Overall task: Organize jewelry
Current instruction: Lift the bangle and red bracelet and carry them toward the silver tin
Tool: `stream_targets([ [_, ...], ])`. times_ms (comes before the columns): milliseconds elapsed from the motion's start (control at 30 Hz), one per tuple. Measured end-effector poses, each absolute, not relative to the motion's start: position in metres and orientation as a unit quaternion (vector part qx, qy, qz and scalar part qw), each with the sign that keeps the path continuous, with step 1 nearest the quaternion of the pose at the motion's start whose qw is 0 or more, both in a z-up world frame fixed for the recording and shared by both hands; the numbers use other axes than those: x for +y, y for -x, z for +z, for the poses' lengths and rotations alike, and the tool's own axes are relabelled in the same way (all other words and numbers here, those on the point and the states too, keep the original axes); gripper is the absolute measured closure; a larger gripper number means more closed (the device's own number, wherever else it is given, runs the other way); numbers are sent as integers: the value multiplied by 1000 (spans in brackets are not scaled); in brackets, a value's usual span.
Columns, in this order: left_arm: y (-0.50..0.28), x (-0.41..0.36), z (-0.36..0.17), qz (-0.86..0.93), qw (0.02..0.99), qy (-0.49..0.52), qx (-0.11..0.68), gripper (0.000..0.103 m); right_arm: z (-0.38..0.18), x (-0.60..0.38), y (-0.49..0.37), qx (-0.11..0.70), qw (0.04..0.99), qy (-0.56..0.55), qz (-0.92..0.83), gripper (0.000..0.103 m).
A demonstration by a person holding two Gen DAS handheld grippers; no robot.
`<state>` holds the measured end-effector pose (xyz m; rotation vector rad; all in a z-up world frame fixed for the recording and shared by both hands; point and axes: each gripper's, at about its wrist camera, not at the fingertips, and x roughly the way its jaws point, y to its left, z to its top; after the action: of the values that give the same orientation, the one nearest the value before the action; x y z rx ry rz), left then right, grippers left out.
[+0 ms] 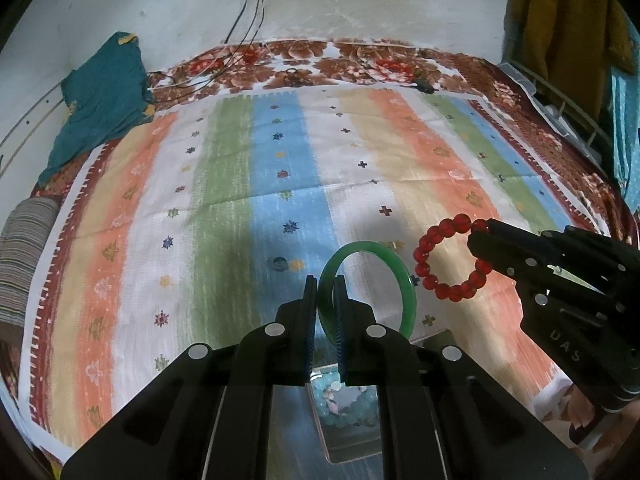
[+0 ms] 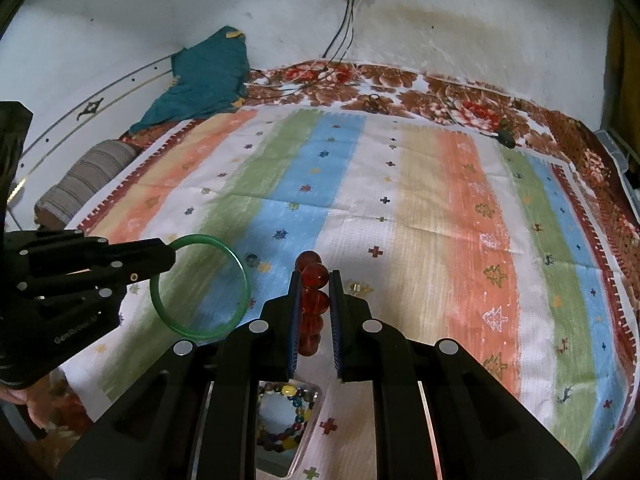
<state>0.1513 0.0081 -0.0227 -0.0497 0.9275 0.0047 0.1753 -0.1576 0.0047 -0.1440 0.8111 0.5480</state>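
Observation:
My left gripper [image 1: 325, 284] is shut on a green bangle [image 1: 404, 284], which hangs above the striped cloth [image 1: 240, 184]. In the right wrist view that bangle [image 2: 240, 276] shows at the left, held by the left gripper [image 2: 170, 256]. My right gripper [image 2: 316, 280] is shut on a red bead bracelet [image 2: 314, 300], seen edge-on between its pads. From the left wrist view the red bracelet [image 1: 444, 292] hangs as a ring from the right gripper [image 1: 478, 236]. A clear tray [image 1: 348, 408] below holds a pale blue bead bracelet [image 1: 340, 400]; a multicoloured bead bracelet [image 2: 288, 420] lies in a clear tray [image 2: 316, 394].
A teal garment [image 1: 104, 100] lies at the far left corner and a striped bolster [image 1: 24, 260] at the left edge. Cables [image 1: 248, 20] run down the wall from a socket. A small dark ring [image 1: 280, 263] rests on the cloth. A mustard garment [image 1: 560, 20] hangs at right.

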Motion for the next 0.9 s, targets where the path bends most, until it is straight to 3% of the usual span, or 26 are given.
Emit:
stream_targets([
  [900, -94, -10, -23, 0, 900, 5, 437, 95, 4, -179, -114, 385, 876, 68, 283, 89],
])
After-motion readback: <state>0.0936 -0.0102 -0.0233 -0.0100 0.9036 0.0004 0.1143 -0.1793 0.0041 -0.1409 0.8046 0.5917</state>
